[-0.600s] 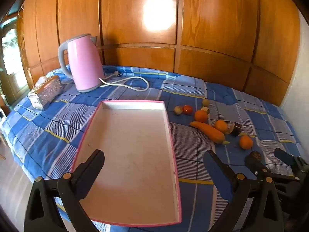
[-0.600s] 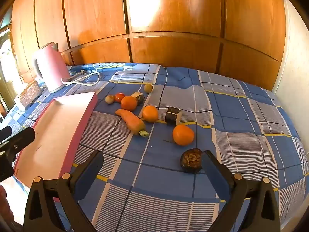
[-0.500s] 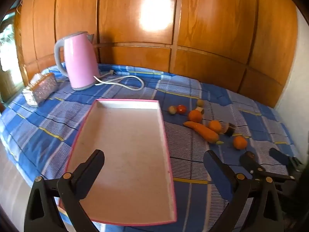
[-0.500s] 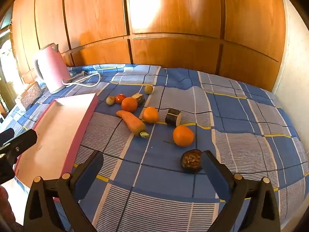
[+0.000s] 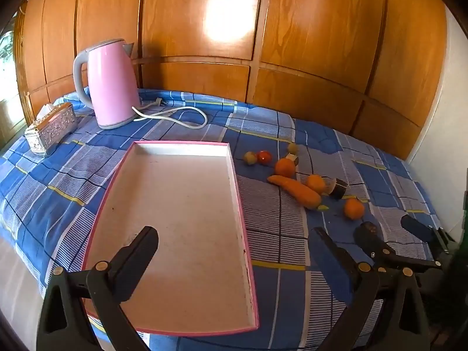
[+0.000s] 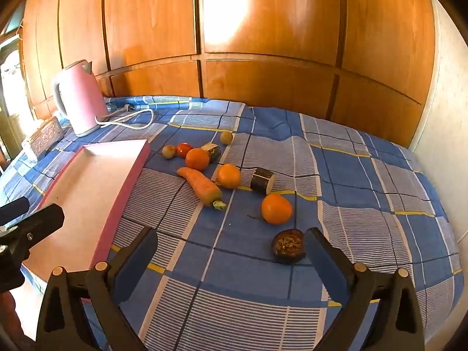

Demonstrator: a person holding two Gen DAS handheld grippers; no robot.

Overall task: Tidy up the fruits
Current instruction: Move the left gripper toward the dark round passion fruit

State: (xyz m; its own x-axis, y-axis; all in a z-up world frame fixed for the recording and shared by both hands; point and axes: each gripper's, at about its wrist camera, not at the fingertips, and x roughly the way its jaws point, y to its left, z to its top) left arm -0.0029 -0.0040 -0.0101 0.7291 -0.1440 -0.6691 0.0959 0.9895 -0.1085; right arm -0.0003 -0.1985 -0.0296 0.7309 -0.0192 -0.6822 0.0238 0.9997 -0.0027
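carrot (image 6: 202,185) lies flat ahead of the right gripper (image 6: 228,251), long axis diagonal, green stem end nearest the gripper, tip toward the tray (image 6: 87,181) up left. right gripper jaws wide, empty. left gripper (image 5: 234,248) wide over the tray, touching nothing.

Left gripper (image 5: 234,251) & right gripper (image 6: 229,251) both wide open, angled down.
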